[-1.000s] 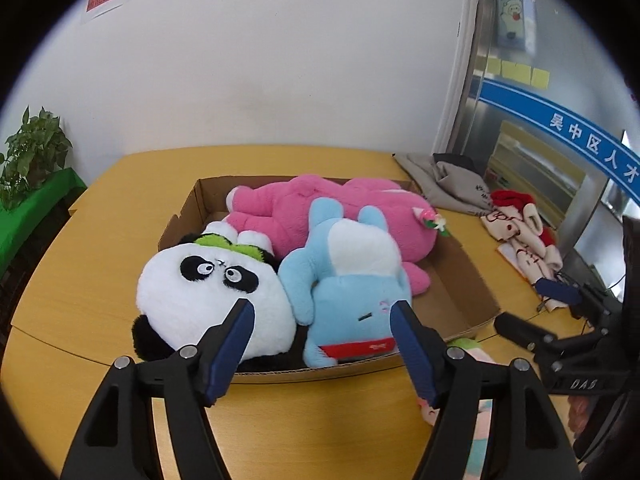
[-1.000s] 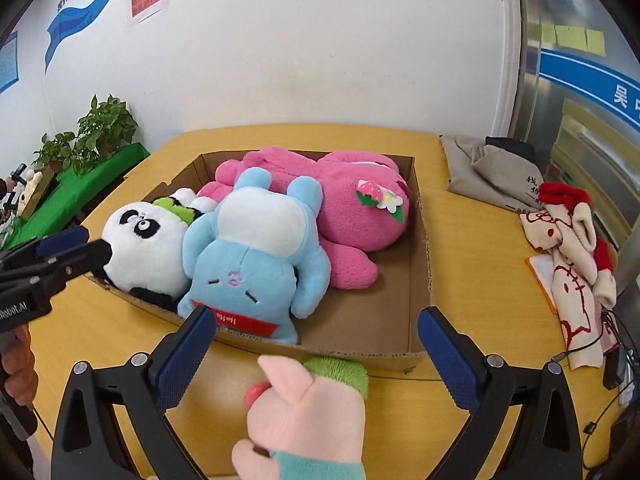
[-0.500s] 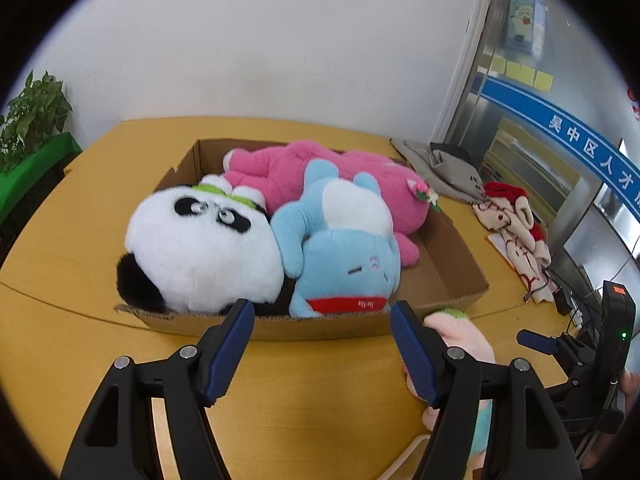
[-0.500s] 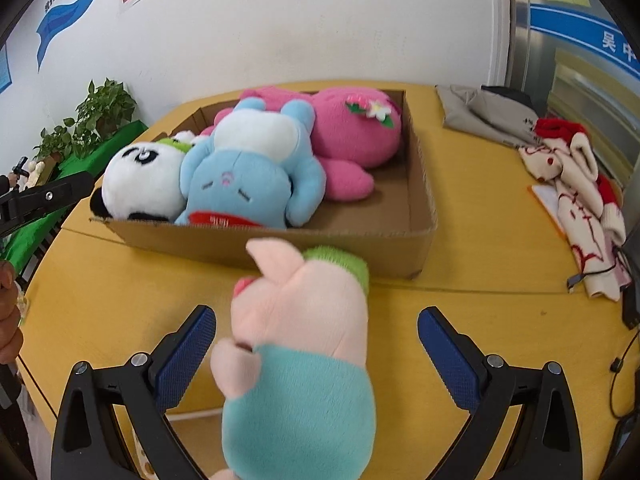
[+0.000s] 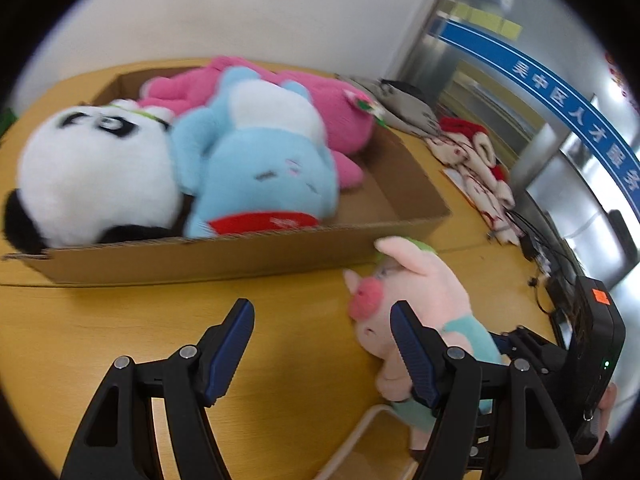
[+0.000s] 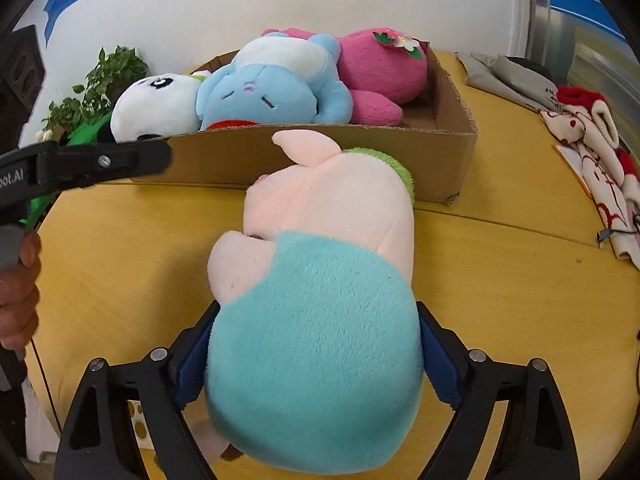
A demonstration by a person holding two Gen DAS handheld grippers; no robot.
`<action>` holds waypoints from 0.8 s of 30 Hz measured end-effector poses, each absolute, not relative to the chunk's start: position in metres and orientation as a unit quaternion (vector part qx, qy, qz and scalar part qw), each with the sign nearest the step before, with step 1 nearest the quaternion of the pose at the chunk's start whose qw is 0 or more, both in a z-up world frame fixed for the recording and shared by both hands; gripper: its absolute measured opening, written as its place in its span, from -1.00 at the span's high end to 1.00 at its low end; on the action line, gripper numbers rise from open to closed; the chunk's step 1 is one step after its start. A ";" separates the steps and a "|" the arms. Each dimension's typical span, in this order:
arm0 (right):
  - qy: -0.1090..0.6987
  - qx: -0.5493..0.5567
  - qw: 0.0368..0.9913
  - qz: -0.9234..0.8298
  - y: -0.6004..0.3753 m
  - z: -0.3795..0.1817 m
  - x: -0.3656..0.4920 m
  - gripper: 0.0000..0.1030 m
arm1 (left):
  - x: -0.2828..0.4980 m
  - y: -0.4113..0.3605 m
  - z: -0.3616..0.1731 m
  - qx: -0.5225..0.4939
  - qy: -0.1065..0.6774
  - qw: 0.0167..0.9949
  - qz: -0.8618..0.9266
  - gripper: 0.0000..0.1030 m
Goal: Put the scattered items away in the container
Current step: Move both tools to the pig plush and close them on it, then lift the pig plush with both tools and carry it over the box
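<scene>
A pink pig plush [image 6: 332, 208] in a teal shirt lies on the yellow table in front of the cardboard box [image 6: 440, 152]. My right gripper [image 6: 316, 320] is closing on its teal body, and both pads touch its sides. The left wrist view shows the pig [image 5: 420, 292] just right of my left gripper [image 5: 320, 308], which is open and empty above bare tabletop. The box [image 5: 200, 260] holds a panda [image 5: 92, 176], a blue plush [image 5: 264, 176] and a pink plush [image 5: 340, 112].
A grey cloth [image 6: 504, 76] and red-and-white fabric [image 6: 592, 140] lie on the table right of the box. A potted plant [image 6: 108, 80] stands beyond the table's left edge. A white cable [image 5: 360, 428] runs near the pig. A hand [image 6: 20, 292] holds the left gripper.
Both grippers have dropped toward the table and tilted down. The right one's jaws have come around the pig's teal body and narrowed onto it. The left one stays equally wide.
</scene>
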State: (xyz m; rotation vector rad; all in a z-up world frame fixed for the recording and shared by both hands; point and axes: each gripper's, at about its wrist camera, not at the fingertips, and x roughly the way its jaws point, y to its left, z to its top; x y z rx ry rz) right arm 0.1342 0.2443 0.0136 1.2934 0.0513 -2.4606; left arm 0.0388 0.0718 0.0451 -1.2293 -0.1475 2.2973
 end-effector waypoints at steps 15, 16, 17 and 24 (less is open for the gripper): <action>0.010 0.447 0.196 -0.873 0.254 0.009 0.147 -0.74 | 0.017 0.123 0.008 -0.509 -0.067 0.351 0.783 -0.29; 0.011 0.447 0.196 -0.873 0.253 0.009 0.146 -0.74 | 0.017 0.123 0.009 -0.509 -0.070 0.358 0.779 -0.09; 0.014 0.447 0.196 -0.873 0.252 0.008 0.146 -0.76 | 0.018 0.123 0.010 -0.509 -0.072 0.366 0.776 0.08; 0.003 0.447 0.203 -0.871 0.259 0.008 0.148 -0.84 | 0.024 0.121 0.012 -0.514 -0.078 0.375 0.767 0.12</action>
